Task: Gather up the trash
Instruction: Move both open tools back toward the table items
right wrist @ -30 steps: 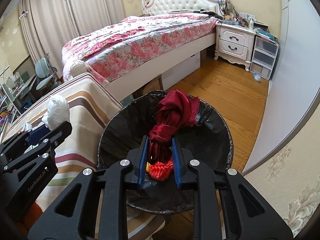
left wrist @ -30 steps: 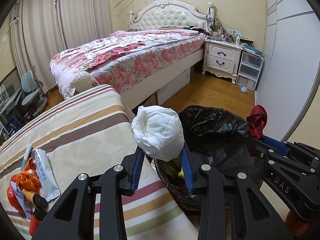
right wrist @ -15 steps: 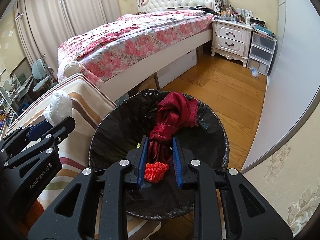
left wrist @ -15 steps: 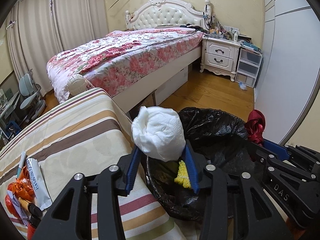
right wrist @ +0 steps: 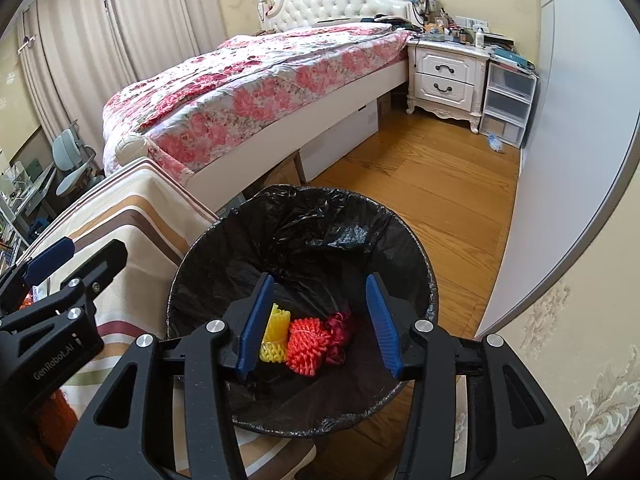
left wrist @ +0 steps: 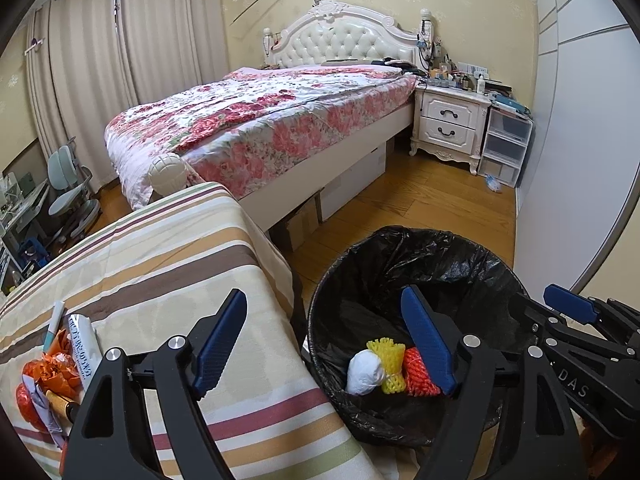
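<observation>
Both sets of tongs spread wide and empty: left tongs (left wrist: 322,338) straddling the edge of the striped desk (left wrist: 160,264) and the bin (left wrist: 440,252), right tongs (right wrist: 318,320) hovering over the bin mouth. Already down in the black liner: a white paper wad (left wrist: 363,372), a yellow foam net (left wrist: 390,364), an orange foam net (right wrist: 306,344) and a dark red ribbon (right wrist: 340,330), touching one another at the bottom. More trash at the near-left corner of the desk: orange wrappers (left wrist: 48,372), a white tube (left wrist: 84,344), a pen (left wrist: 54,324), possibly more, too crowded at the fisheye edge to sort.

Risks from here: sweeping back to the desk too low and catching the liner rim, dragging it off or tipping the bin; grabbing at the heap and scattering light wrappers off the edge; pinching the loose cloth along with the trash.
</observation>
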Demonstrator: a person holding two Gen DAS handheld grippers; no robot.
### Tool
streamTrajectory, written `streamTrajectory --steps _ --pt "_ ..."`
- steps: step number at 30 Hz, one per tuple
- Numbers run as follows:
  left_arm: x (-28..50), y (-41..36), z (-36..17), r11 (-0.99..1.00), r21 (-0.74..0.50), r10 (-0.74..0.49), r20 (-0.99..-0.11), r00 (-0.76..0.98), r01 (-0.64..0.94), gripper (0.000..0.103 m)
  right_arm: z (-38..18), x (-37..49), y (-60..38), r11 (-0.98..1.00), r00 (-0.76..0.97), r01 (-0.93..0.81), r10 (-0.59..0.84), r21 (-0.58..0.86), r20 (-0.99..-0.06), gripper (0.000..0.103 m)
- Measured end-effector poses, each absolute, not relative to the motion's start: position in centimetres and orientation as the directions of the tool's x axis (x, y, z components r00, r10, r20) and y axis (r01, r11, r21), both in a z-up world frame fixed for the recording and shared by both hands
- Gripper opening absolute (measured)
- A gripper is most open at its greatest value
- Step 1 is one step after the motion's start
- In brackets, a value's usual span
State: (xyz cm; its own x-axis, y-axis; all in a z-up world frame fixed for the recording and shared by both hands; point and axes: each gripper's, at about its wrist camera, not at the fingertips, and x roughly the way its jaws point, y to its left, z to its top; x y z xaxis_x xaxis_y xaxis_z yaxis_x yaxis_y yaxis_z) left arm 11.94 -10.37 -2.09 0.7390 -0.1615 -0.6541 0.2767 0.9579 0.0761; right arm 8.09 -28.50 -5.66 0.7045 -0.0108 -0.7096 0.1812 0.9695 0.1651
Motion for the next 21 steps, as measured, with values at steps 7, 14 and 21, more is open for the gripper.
streamTrajectory --steps 7,14,21 --pt "10.5 -8.5 -1.4 0.964 0.083 -0.141 -0.649 0.747 0.254 0.077 -5.3 6.9 -27.4 0.971 0.708 0.172 -0.003 0.168 -0.706 0.053" --pt "8.6 -5.0 -1.5 0.975 0.081 -0.104 -0.658 0.745 0.208 0.077 -5.3 5.5 -24.8 0.977 0.701 0.131 0.031 0.171 -0.712 0.054" --pt "6.5 -0.8 -2.0 0.985 0.099 -0.040 -0.669 0.742 0.142 0.077 -5.5 4.5 -20.5 0.984 0.689 0.056 0.083 0.166 -0.720 0.055"
